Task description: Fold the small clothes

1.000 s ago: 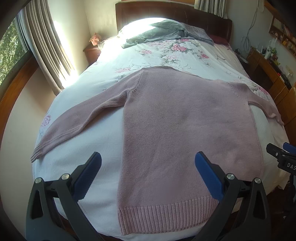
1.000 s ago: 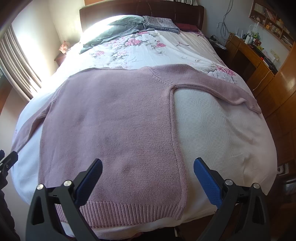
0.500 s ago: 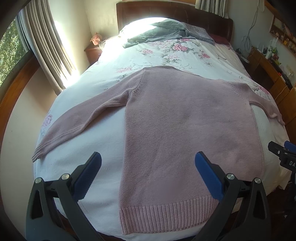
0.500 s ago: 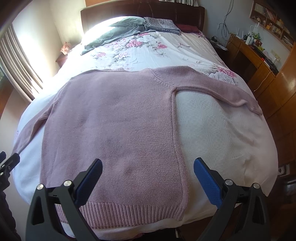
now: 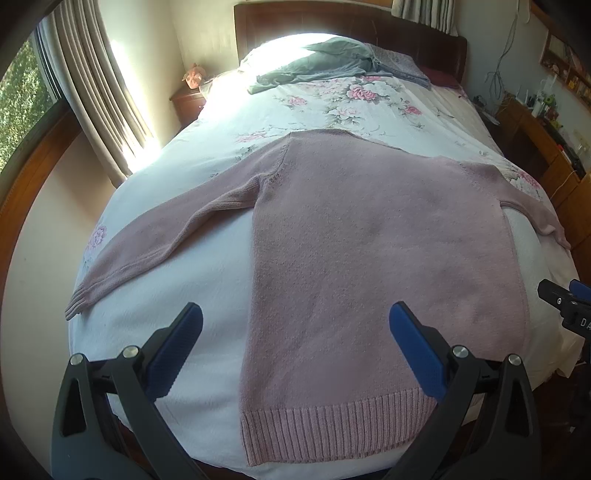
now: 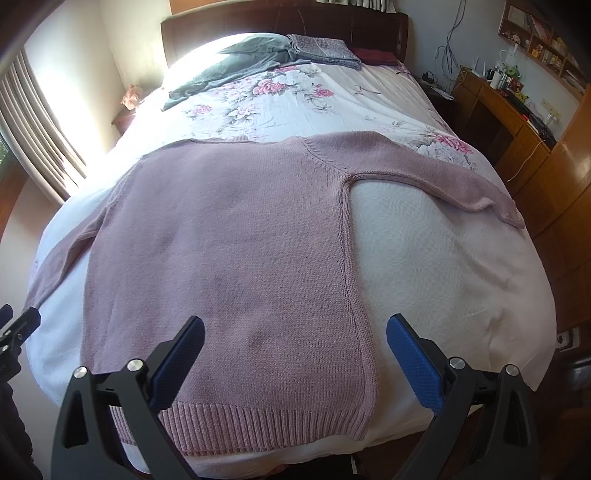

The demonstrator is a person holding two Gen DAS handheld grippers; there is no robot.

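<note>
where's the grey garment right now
The grey garment lies crumpled at the far end of the bed, by the headboard, beyond the pink sweater and left of a folded patterned cloth.

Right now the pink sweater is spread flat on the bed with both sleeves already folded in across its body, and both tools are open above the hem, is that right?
Not quite. The pink sweater lies flat on the bed, but both sleeves are spread outward, not folded in: the left wrist view shows one, the right wrist view the other. Left tool and right tool are open above the hem.
</note>
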